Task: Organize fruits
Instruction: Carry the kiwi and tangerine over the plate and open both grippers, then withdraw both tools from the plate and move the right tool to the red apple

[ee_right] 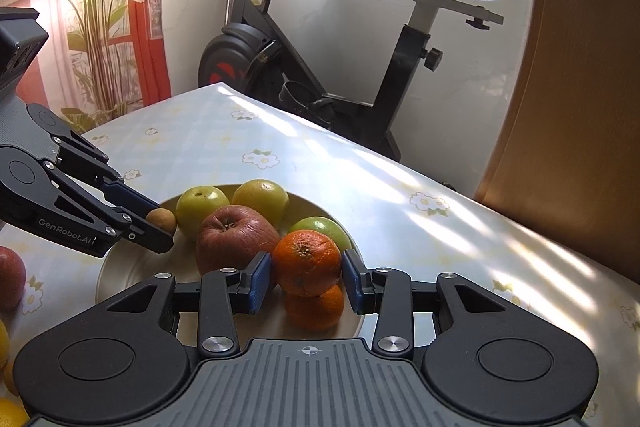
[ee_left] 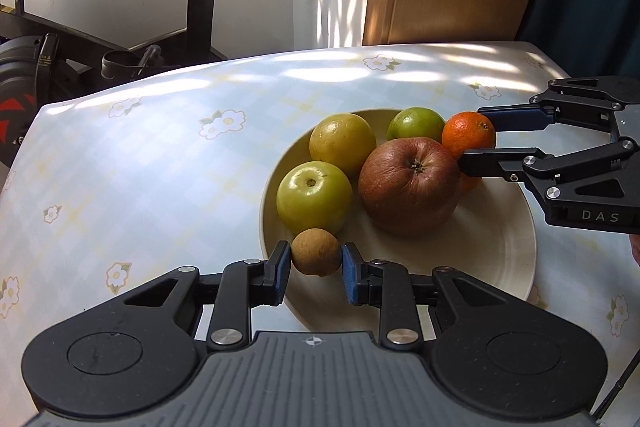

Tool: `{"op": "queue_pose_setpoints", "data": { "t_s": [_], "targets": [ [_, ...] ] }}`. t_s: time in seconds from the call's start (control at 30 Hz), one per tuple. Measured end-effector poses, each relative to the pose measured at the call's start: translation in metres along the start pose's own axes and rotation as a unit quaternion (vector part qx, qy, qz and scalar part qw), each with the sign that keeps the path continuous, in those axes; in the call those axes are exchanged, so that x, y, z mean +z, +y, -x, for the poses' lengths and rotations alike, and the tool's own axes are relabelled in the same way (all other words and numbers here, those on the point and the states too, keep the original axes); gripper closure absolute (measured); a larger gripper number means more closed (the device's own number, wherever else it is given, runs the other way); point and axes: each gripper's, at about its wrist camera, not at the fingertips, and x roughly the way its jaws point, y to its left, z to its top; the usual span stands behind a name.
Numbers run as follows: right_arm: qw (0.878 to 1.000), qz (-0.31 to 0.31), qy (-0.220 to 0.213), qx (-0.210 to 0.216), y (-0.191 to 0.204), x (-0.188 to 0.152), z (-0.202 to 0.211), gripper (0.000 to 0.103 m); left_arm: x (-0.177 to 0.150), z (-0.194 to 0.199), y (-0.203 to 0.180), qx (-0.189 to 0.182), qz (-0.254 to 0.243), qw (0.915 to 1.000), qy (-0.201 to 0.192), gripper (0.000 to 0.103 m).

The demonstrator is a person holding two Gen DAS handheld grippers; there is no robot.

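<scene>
Currently left gripper (ee_left: 316,263) is clamped on a small brown longan (ee_left: 316,251) over the plate (ee_left: 480,267) rim. Right gripper (ee_right: 307,273) is clamped on an orange (ee_right: 307,263) above the plate.

Second orange (ee_right: 315,309) half hidden beneath the held orange (ee_right: 307,263)

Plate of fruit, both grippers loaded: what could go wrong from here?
1. Right gripper holds the upper orange stacked on a second orange; releasing may send it rolling off the plate.
2. Left gripper holds the small brown fruit at the plate's edge, against a green fruit; it could roll out.
</scene>
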Motion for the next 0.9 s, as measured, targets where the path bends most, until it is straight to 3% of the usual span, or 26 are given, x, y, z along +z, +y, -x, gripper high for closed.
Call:
{"op": "queue_pose_setpoints", "data": {
  "t_s": [0.4,0.6,0.73,0.9],
  "targets": [
    [1.0,-0.017,-0.004,-0.002,-0.006,-0.002,-0.003,0.062,-0.001,0.0,-0.004,0.004,-0.012,0.9999,0.0,0.072],
    [1.0,-0.018,-0.005,-0.001,-0.005,-0.002,-0.001,0.061,-0.001,0.007,-0.011,-0.001,-0.029,0.9996,-0.008,0.057],
    [1.0,-0.018,-0.006,-0.002,-0.005,-0.002,-0.001,0.06,-0.002,0.009,-0.012,0.008,-0.036,0.9993,-0.009,0.056],
    [1.0,-0.023,-0.012,-0.005,-0.004,-0.002,0.008,0.057,-0.001,0.017,-0.004,0.0,-0.011,0.9998,-0.017,0.056]
  ]
}}
